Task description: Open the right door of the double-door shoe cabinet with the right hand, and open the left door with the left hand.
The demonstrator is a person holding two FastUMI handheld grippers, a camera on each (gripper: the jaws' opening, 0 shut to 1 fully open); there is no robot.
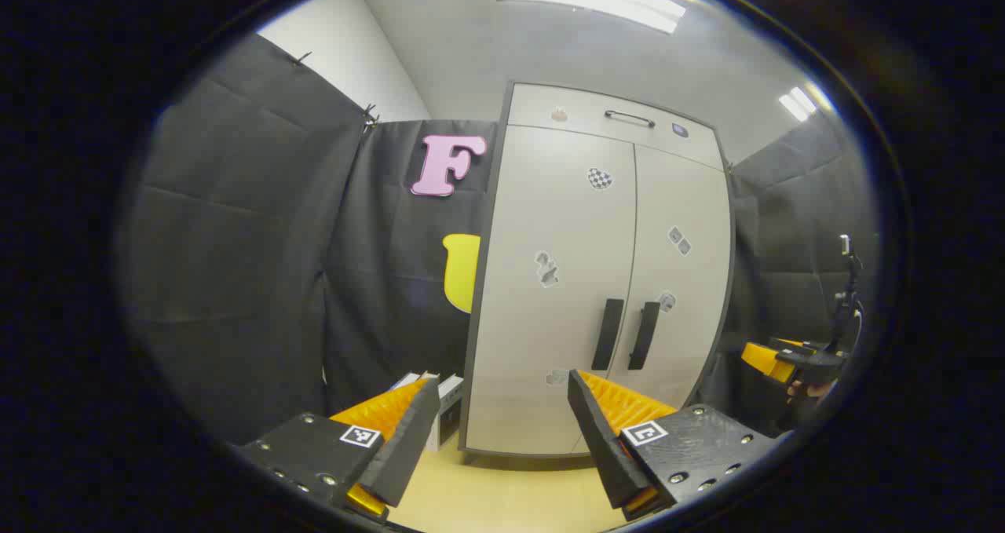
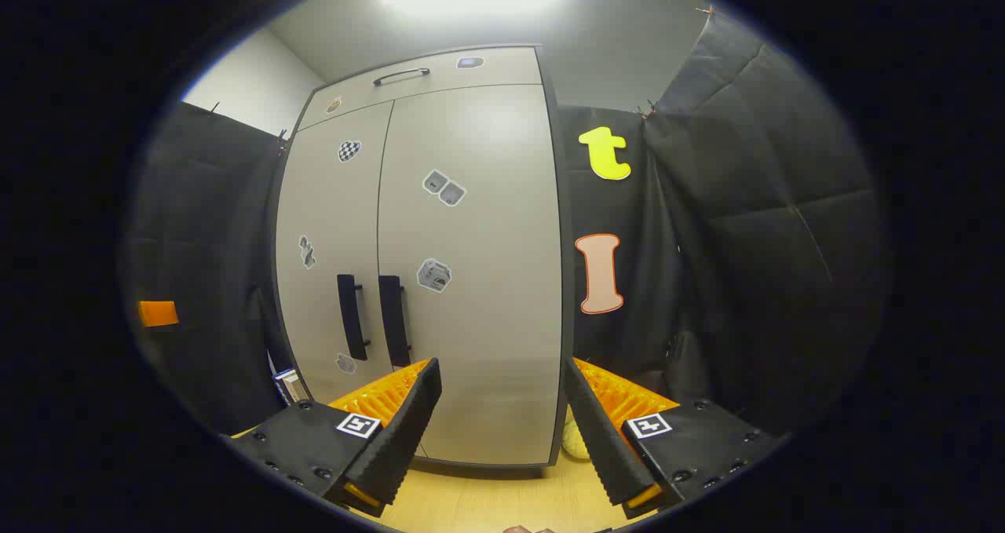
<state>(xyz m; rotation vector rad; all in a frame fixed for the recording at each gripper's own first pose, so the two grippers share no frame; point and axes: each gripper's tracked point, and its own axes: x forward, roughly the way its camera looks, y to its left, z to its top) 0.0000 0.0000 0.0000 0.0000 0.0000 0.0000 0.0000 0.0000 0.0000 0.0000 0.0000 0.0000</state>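
The right claw (image 2: pixel 502 388), fingers spread wide and empty, faces the shoe cabinet (image 2: pixel 471 282) with both doors shut; the right door's handle (image 2: pixel 393 320), a dark upright bar, stands ahead and to the left of its gap. The left claw (image 1: pixel 502 396), likewise apart and holding nothing, has the left door's handle (image 1: pixel 607 334) just right of its line. The two bars sit close beside the centre seam. A clean opening would likely mean the right claw sliding left to straddle its bar alone, closing squarely, then pulling outward along the hinge arc, clear of the neighbouring handle.
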